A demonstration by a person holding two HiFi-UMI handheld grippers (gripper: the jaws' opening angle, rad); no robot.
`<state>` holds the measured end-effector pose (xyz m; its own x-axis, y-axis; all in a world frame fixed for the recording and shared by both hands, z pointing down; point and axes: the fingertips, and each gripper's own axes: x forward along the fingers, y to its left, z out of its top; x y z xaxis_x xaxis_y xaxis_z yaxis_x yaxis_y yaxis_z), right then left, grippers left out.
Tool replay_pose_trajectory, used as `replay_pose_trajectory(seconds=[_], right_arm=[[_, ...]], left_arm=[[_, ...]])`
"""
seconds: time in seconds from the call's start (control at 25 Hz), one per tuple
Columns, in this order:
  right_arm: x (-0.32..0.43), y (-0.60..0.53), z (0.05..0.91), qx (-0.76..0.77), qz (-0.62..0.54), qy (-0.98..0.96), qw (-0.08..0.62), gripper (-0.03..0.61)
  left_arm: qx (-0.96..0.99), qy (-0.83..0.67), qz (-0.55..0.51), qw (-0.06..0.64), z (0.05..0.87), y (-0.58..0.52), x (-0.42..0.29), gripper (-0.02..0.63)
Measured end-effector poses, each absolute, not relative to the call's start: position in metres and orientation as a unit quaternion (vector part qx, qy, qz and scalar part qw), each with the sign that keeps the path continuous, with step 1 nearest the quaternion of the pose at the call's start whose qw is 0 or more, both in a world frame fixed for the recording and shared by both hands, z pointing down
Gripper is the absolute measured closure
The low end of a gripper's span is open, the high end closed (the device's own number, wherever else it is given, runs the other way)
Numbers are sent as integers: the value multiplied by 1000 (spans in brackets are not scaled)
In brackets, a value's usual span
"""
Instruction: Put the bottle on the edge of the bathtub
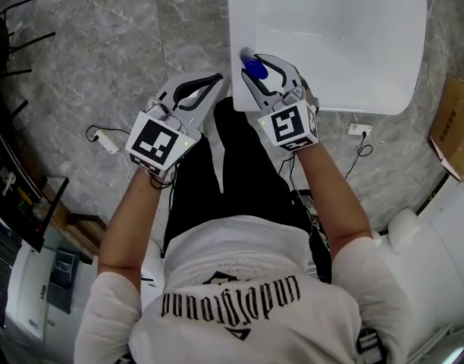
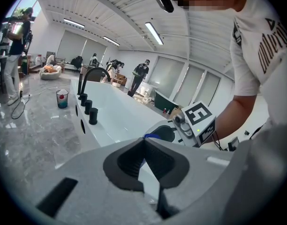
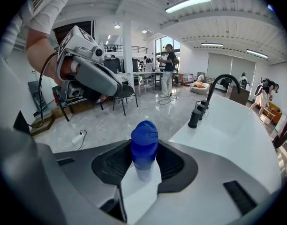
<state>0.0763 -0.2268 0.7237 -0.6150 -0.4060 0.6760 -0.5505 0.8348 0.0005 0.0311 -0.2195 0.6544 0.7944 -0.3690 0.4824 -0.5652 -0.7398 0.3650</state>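
Blue-capped bottle (image 3: pixel 143 146) stands clenched between the right tongs (image 1: pixel 262 62); left tongs (image 2: pixel 144 141) closed tip to tip.

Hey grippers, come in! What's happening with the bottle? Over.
Right gripper shut on blue-capped bottle, over bathtub edge. Left gripper shut, empty. Black faucet knobs further along rim, likely not in the way.

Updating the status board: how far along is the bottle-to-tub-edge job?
Done: the bottle is picked up, clamped between the right gripper pads. In hand: it is held by the bathtub at its near corner. Left: set it on the edge and let go; the pads are on it, so no release yet. The left gripper is shut and empty.
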Motion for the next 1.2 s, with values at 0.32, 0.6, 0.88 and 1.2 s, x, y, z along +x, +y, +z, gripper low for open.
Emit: replay_pose_trajectory(seconds=[0.32,0.6,0.88,1.2], right_arm=[[73,-228,726,272,100,-892,349,420],[70,-225,730,273,100,-890,352,420],[70,-226,731,280,101,-883,362,416],[75,-224,710,302,94,-880,355,401]], left_arm=[[911,-258,193,257,656,-217,29,598],[913,-254,190,257,654,-213,30,598],[913,-255,189,255,648,-210,26,598],[919,-248,188,240,629,-201,25,598]])
